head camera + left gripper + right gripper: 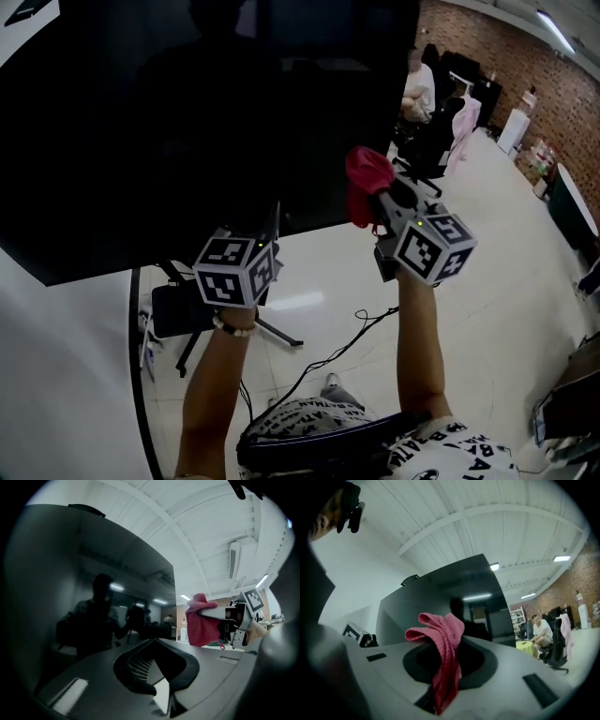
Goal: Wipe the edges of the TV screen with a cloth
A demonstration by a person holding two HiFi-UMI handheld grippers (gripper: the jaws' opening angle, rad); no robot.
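Note:
The big black TV screen [187,122] fills the upper left of the head view. My right gripper [377,204] is shut on a red cloth [367,181], held up just off the screen's lower right corner; I cannot tell if cloth and screen touch. In the right gripper view the cloth [443,648] bunches out between the jaws, with the screen [440,585] beyond. My left gripper [269,221] is raised to the screen's bottom edge, jaws shut with nothing in them. The left gripper view shows the dark screen [93,573] and the cloth [201,626] at right.
The TV's stand legs [274,330] and black cables [342,349] lie on the white floor below. A white wall [56,375] runs along the left. A seated person [420,90] and office chairs are at the back right by a brick wall [511,52].

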